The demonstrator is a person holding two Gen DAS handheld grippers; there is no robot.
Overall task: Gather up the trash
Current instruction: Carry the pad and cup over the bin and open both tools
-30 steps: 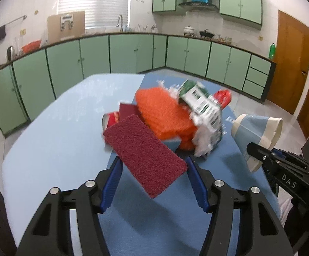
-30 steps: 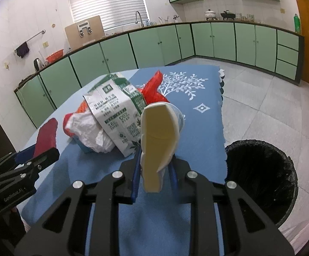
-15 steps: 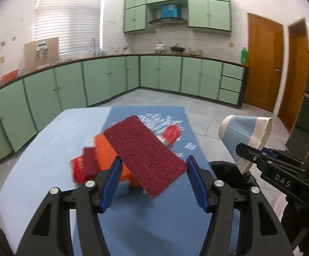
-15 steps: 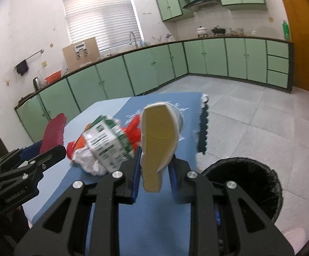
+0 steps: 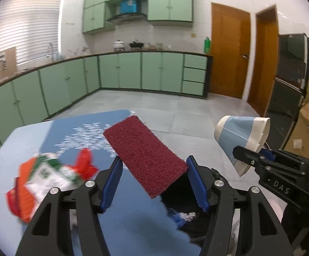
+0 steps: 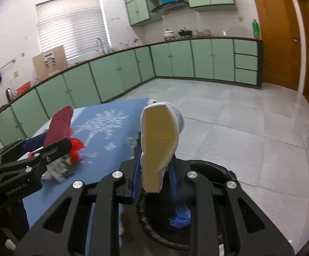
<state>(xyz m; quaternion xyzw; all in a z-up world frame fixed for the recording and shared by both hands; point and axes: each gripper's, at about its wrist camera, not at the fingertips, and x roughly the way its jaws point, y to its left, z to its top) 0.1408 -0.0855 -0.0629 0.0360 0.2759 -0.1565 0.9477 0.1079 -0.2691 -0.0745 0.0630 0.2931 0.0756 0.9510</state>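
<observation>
Below, blue tablecloth (image 5: 47, 136) amid green cabinets (image 5: 133, 72), grey floor (image 6: 250, 132).

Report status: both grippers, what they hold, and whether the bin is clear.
Left gripper shut on maroon scouring pad. Right gripper shut on crushed paper cup, above black trash bin. Nothing blocking the bin mouth.

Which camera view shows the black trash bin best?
The right wrist view. There the trash bin shows its round rim and blue trash inside, below the right gripper holding the paper cup. The left wrist view shows only a dark part behind the red scouring pad.
</observation>
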